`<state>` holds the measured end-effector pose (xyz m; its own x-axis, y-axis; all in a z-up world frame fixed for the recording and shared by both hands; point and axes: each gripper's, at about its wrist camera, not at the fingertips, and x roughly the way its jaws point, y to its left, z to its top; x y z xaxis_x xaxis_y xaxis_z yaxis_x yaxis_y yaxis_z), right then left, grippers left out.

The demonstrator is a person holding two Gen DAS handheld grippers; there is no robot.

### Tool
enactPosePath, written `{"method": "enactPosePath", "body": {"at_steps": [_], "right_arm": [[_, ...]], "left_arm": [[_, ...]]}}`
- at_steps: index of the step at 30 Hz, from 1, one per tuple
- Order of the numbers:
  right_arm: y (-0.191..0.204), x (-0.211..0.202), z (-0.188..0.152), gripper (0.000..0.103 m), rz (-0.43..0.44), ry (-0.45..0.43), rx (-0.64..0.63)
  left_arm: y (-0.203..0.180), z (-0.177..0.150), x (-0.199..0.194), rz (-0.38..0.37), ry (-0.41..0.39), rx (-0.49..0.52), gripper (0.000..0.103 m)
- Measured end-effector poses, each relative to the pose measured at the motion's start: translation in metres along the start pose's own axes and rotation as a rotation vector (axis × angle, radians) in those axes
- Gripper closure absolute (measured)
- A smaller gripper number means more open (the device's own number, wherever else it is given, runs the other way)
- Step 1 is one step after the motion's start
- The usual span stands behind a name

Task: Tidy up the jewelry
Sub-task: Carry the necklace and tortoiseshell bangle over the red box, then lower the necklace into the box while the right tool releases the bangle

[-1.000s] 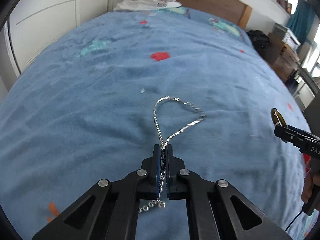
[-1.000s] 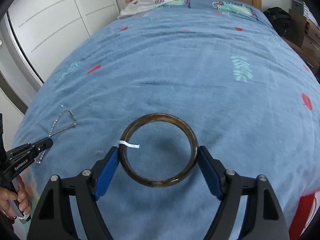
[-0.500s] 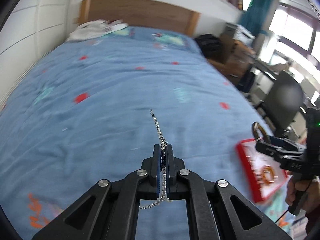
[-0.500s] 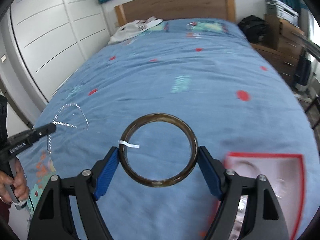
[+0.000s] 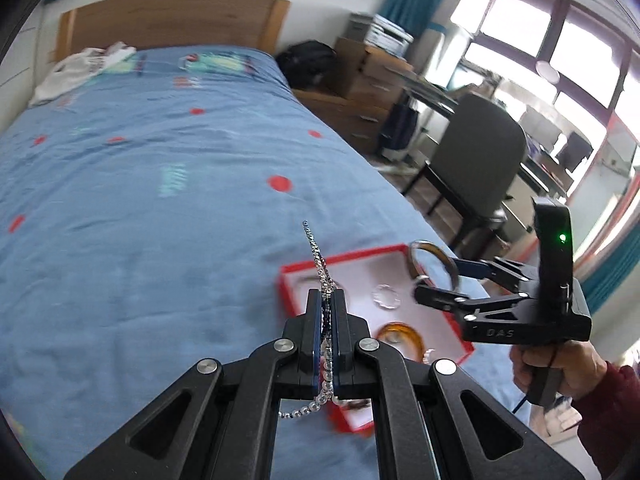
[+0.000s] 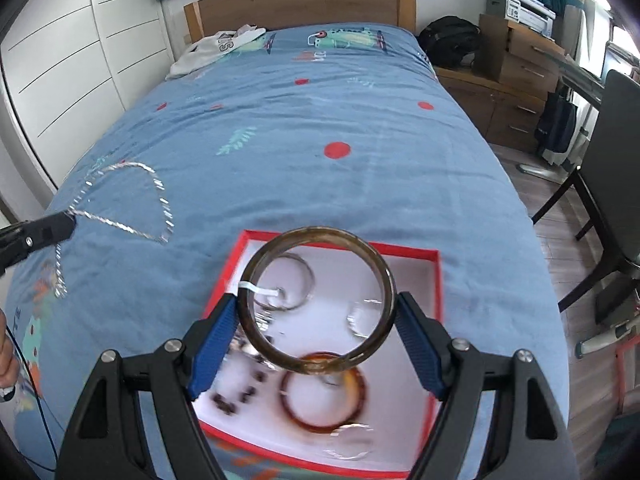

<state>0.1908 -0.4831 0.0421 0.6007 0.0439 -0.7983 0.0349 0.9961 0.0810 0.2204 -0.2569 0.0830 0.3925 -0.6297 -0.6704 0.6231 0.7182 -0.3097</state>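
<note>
Right tool point(image 6: 316, 316) grips bangle point(image 6: 318, 300) (over red box point(image 6: 438, 276)); left tool point(image 5: 327, 312) pinches chain point(image 5: 318, 258).

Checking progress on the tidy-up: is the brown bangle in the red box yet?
Not yet. The right gripper holds the brown bangle clamped in the air above the red box.

We see a bed under a blue bedspread point(image 6: 320, 128), its wooden headboard point(image 6: 300, 0) at twelve o'clock, white wardrobe doors point(image 6: 72, 60) at ten, a dark chair point(image 5: 476, 160) and bright windows point(image 5: 560, 40) at two.
</note>
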Motion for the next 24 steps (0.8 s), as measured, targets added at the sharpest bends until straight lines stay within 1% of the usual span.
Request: {"method": "enactPosePath", "body": {"at_steps": [4, 6, 12, 19, 24], "right_arm": [[-0.017, 0.014, -0.008, 0.026, 0.037, 0.024, -0.029], [-0.023, 0.023, -0.014, 0.025, 0.06, 0.037, -0.04], [-0.032, 0.049, -0.024, 0.025, 0.123, 0.069, -0.073], [-0.033, 0.077, -0.024, 0.025, 0.139, 0.125, -0.109], [-0.031, 0.085, -0.024, 0.025, 0.126, 0.14, -0.133]], "left_arm": [[-0.022, 0.001, 0.037, -0.008, 0.037, 0.008, 0.099], [-0.025, 0.0, 0.055, -0.008, 0.056, 0.001, 0.099], [-0.031, -0.011, 0.087, -0.011, 0.103, 0.004, 0.099], [-0.03, -0.028, 0.105, -0.014, 0.144, -0.02, 0.099], [-0.038, -0.041, 0.104, -0.034, 0.155, -0.024, 0.099]]}}
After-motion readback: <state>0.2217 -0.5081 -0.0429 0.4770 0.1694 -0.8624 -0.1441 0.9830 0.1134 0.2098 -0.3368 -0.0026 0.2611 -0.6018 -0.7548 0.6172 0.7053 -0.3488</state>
